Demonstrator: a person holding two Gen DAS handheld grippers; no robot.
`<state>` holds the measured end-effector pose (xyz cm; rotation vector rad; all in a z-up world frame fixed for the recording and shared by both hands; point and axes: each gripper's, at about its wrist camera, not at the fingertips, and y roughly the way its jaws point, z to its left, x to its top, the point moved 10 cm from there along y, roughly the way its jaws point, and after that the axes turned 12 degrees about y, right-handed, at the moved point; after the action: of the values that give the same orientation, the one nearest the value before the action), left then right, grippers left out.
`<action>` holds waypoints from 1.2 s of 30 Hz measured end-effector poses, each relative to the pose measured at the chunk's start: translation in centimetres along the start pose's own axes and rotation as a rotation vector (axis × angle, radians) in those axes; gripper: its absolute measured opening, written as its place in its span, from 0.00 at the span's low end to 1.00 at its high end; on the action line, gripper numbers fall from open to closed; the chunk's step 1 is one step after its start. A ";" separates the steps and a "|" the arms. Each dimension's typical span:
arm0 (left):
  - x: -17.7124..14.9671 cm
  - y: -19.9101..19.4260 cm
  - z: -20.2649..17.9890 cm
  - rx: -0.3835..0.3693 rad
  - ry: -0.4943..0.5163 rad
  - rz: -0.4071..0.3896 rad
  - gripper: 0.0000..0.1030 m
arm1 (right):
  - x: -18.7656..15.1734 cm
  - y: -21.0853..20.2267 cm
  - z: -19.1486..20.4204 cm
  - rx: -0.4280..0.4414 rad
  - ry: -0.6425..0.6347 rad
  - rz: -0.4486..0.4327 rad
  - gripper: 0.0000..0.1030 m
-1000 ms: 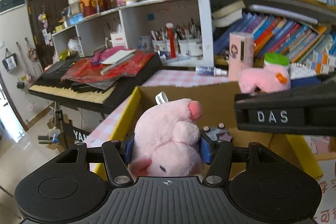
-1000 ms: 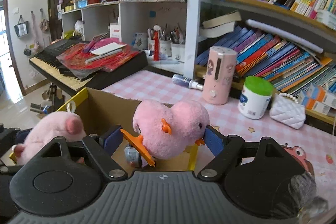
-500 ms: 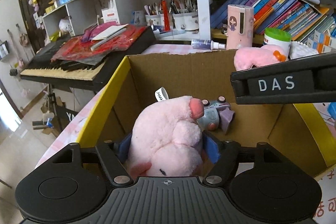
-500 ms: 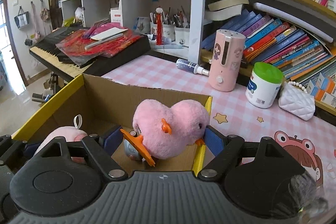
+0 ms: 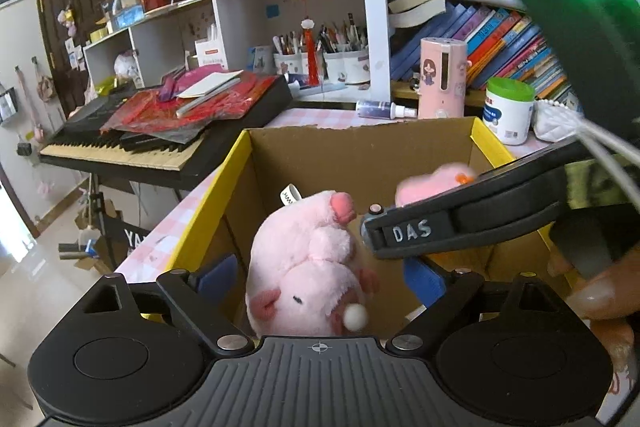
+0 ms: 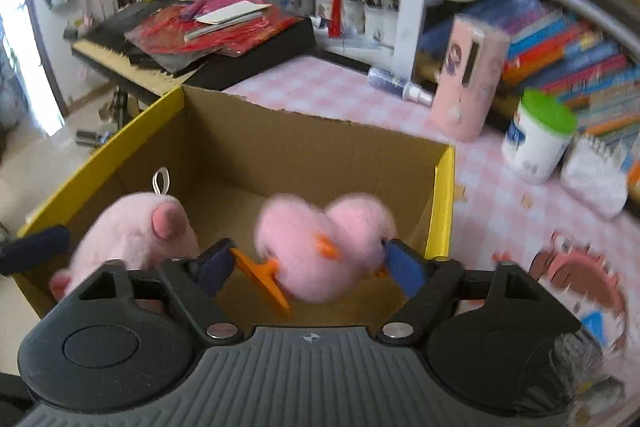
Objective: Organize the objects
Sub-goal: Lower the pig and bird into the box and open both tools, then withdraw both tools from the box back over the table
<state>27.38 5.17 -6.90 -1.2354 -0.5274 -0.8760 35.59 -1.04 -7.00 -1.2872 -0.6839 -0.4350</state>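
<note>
A pink pig plush [image 5: 304, 267] sits inside the cardboard box [image 5: 236, 163], between the blue pads of my left gripper [image 5: 320, 279]. Those jaws are opening, and both pads stand clear of the pig. My right gripper [image 6: 310, 265] dips into the same box [image 6: 440, 195], closing on a pink duck plush [image 6: 320, 247] with an orange beak. One pad presses the duck's body and the other rests against its beak. The pig [image 6: 132, 231] lies left of the duck. From the left wrist view the right gripper [image 5: 376, 223] crosses in front of the duck [image 5: 424, 187].
The box stands on a pink checked tablecloth [image 6: 328, 87]. Behind it are a pink cylinder [image 5: 442, 83], a green-lidded white jar [image 5: 508, 111], a spray bottle [image 5: 380, 109] and a white quilted purse [image 6: 592, 175]. A keyboard [image 5: 120, 151] piled with red papers stands at the left, with bookshelves behind.
My left jaws have spread away from the pig, which now rests lower in the box. The right gripper tilted down and sank into the box with the duck.
</note>
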 end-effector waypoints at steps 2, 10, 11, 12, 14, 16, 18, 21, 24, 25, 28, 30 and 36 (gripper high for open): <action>-0.1 -0.2 0.0 0.000 0.001 0.001 0.90 | -0.2 0.2 0.3 -0.002 -0.013 0.008 0.68; -0.3 -1.1 0.6 0.018 -0.019 -0.013 0.90 | 0.0 -1.4 0.3 0.028 0.037 -0.040 0.83; -0.4 -1.2 0.7 0.021 -0.024 -0.014 0.90 | 0.1 -1.9 0.3 0.028 0.038 -0.060 0.84; -0.4 -1.4 0.8 0.025 -0.029 -0.015 0.90 | 0.2 -2.4 0.3 0.026 0.038 -0.079 0.84; -0.4 -1.8 1.2 0.039 -0.044 -0.016 0.90 | 0.5 -3.8 0.2 0.017 0.043 -0.128 0.86; -0.4 -2.2 1.6 0.050 -0.064 -0.018 0.90 | 0.7 -5.0 -0.2 0.003 0.050 -0.174 0.88; -0.5 -2.7 2.0 0.064 -0.080 -0.020 0.90 | 0.7 -6.4 -0.7 -0.022 0.057 -0.225 0.90; -0.7 -3.6 2.7 0.089 -0.096 -0.020 0.90 | 0.4 -8.5 -1.6 -0.080 0.065 -0.298 0.93; -0.9 -4.4 3.2 0.109 -0.121 -0.025 0.90 | -0.3 -10.3 -2.5 -0.140 0.078 -0.349 0.95; -1.0 -4.8 3.4 0.117 -0.131 -0.026 0.90 | -0.6 -10.7 -2.8 -0.160 0.086 -0.359 0.95; -1.3 -5.8 3.9 0.139 -0.153 -0.038 0.90 | -1.8 -11.6 -3.4 -0.200 0.109 -0.364 0.96; -1.6 -6.5 4.0 0.142 -0.156 -0.050 0.91 | -2.6 -12.0 -3.6 -0.223 0.109 -0.358 0.96; -2.8 -8.0 4.0 0.137 -0.142 -0.052 0.96 | -5.3 -12.5 -3.0 -0.249 0.113 -0.314 0.98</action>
<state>19.70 9.15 -3.26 -1.1681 -0.7244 -0.7865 24.30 -7.39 -1.88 -1.3799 -0.7560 -0.8654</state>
